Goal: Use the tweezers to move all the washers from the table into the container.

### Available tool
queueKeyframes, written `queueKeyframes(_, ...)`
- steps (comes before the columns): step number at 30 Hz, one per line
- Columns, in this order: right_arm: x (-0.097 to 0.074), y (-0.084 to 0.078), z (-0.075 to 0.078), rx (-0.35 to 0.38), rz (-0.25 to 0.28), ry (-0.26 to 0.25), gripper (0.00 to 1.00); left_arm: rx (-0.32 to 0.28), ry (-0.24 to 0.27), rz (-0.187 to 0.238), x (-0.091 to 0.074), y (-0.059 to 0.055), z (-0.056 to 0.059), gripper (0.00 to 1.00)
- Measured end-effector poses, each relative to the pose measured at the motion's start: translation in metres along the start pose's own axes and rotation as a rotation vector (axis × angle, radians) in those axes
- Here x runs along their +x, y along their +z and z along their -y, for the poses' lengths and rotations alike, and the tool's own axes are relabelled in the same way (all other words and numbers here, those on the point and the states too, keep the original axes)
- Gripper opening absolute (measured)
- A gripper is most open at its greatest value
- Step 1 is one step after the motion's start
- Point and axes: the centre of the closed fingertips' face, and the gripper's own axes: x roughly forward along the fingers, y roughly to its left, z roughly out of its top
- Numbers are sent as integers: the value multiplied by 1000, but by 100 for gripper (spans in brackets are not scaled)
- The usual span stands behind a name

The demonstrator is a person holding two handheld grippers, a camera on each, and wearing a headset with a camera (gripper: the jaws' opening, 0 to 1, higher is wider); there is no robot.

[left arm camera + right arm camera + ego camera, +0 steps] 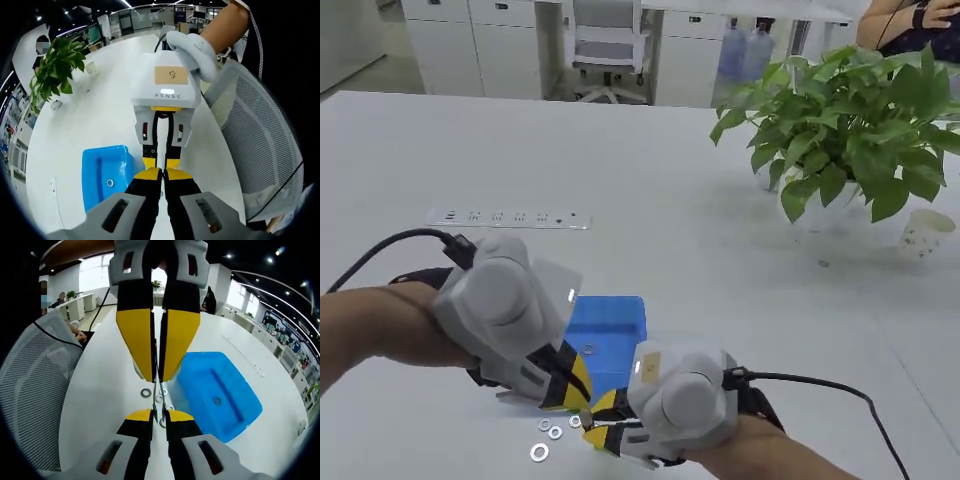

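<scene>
My left gripper (572, 392) and right gripper (603, 418) meet tip to tip at the table's front edge. Thin metal tweezers (156, 390) run between them, and both pairs of jaws are shut on them. In the left gripper view the right gripper (161, 162) faces my left gripper (161, 175) head on. Several washers (555, 432) lie on the white table just below the tips, one of them (146, 392) left of the tweezers. The blue container (610, 335) stands right behind the grippers, with one washer (217, 401) inside.
A power strip (510, 218) lies on the table at the far left. A potted plant (850, 120) and a plastic cup (925, 232) stand at the back right. A mesh chair (250, 135) sits at the table's near edge.
</scene>
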Motion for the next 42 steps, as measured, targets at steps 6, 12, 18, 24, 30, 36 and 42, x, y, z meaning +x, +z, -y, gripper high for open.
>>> queueKeyframes(6, 2, -5, 1, 12, -7, 3, 11, 2, -10, -5, 5, -2, 0, 6)
queueKeyframes(12, 5, -9, 1, 20, -14, 6, 12, -2, -19, -2, 8, -3, -2, 6)
queueKeyframes(18, 5, -9, 3, 23, -14, 7, 12, -6, -13, 1, 8, -2, -6, 6)
queueKeyframes(24, 5, -9, 3, 15, -14, 8, 11, -4, -13, -6, 7, -4, -5, 6)
queueKeyframes(30, 6, -9, 3, 11, -15, 12, 12, -8, -11, -13, 7, -5, -4, 6)
queueKeyframes(36, 7, -7, 4, -1, -16, 11, 12, -19, -1, -15, 6, -6, -5, 6)
queueKeyframes(42, 8, -5, 6, -6, -11, 9, 12, -27, 7, -10, 5, -6, -6, 6)
